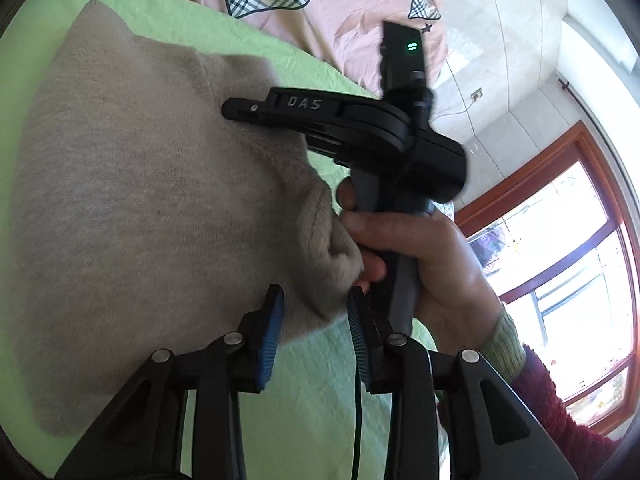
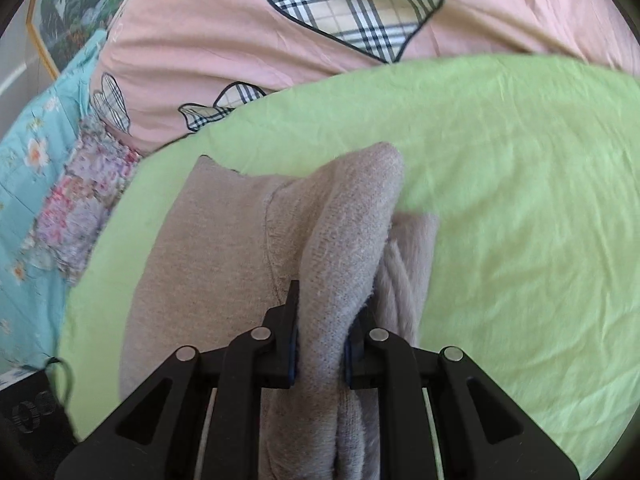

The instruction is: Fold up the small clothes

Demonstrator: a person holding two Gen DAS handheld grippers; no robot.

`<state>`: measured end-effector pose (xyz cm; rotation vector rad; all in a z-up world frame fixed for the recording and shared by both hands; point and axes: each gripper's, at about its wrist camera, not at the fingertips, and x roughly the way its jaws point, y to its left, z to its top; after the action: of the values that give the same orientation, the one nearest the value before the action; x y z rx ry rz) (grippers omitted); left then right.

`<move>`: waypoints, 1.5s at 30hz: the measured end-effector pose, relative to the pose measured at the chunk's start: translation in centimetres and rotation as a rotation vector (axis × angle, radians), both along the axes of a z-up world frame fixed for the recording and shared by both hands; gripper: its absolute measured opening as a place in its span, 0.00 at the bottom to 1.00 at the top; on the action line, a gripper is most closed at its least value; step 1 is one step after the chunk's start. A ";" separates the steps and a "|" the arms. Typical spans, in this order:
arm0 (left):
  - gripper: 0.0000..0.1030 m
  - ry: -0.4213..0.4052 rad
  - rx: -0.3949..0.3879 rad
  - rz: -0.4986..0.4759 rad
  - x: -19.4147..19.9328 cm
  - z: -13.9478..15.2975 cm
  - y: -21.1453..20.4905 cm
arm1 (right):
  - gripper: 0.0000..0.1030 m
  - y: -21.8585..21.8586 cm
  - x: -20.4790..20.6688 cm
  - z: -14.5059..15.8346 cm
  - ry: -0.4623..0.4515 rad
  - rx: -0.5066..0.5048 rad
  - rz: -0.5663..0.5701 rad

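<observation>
A small beige knitted garment (image 1: 132, 208) lies on a light green sheet (image 1: 316, 400). My left gripper (image 1: 316, 312) is open, its blue pads on either side of the garment's bunched near edge. In the left wrist view my right gripper, a black tool (image 1: 320, 120) held in a hand (image 1: 432, 264), reaches over the garment's right side. In the right wrist view my right gripper (image 2: 320, 340) is shut on a raised fold of the beige garment (image 2: 344, 232), which lifts off the green sheet (image 2: 520, 200).
A pink quilt with plaid hearts (image 2: 280, 40) lies beyond the green sheet. A floral cloth (image 2: 80, 200) and a turquoise cover (image 2: 28, 168) lie at the left. A wood-framed window (image 1: 560, 248) is at the right.
</observation>
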<state>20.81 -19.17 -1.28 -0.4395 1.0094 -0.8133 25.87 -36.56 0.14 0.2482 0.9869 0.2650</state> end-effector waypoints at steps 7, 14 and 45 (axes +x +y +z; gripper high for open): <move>0.60 -0.062 0.005 0.077 -1.4 2.6 6.1 | 0.31 -2.0 -3.4 1.0 -0.010 0.038 -0.066; 0.82 -0.019 0.087 0.248 2.2 1.3 11.5 | 0.56 -3.6 -7.0 1.4 -0.025 0.078 -0.116; 0.48 -0.057 0.191 0.280 -4.8 3.1 25.1 | 0.32 12.4 -10.6 0.2 0.023 0.374 0.131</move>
<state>15.98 5.95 1.84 -0.3804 0.9380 -0.4715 15.31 -24.20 0.31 0.5293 0.9738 0.5689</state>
